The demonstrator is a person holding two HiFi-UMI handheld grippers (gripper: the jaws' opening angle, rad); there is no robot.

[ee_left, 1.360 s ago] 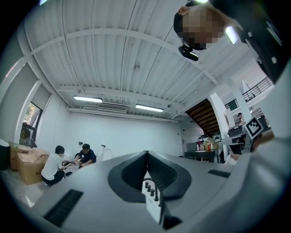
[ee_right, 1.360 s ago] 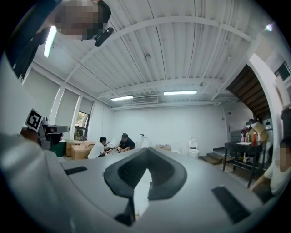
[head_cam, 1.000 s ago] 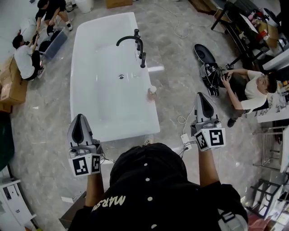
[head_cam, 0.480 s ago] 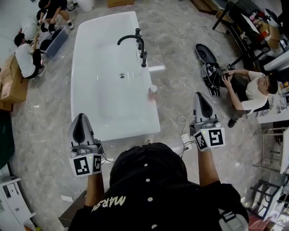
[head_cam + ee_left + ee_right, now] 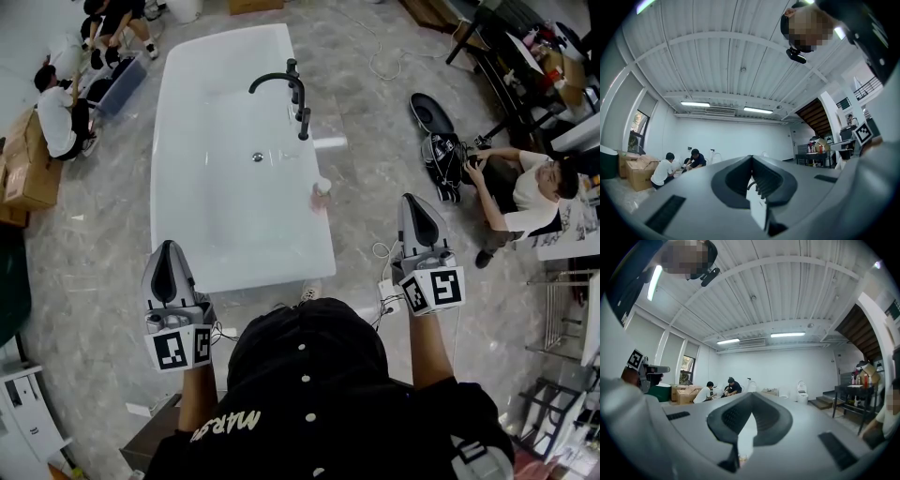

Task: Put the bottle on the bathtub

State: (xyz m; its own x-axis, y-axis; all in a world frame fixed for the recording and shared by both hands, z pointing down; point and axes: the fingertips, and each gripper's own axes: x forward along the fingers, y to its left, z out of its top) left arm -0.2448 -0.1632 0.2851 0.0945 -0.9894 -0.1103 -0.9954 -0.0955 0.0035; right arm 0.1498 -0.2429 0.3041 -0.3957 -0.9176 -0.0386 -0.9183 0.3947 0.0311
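Bottle up on the tub rim, both grippers empty.

Head view: the small bottle (image 5: pixel 320 192), white-topped and pinkish below, stands upright on the right rim of the white bathtub (image 5: pixel 187 187), below the black faucet (image 5: pixel 286 86). The left gripper (image 5: pixel 167 253) and right gripper (image 5: pixel 416 208) hang lower in frame, well apart from it. Left gripper view: its fingers (image 5: pixel 733 180) are pressed together, nothing between. Two people (image 5: pixel 670 168) crouch by cardboard boxes (image 5: pixel 637 171) at lower left, under ceiling lights (image 5: pixel 719 106) the head view lacks. Right gripper view: fingers (image 5: pixel 729 418) likewise closed, empty, and a toilet (image 5: pixel 802 391) stands right of centre.

Grey stone floor (image 5: pixel 94 234), bearing a white bathtub (image 5: pixel 161 169), cardboard boxes (image 5: pixel 26 169), a loose cable (image 5: pixel 380 66) and a black bag (image 5: pixel 441 155).
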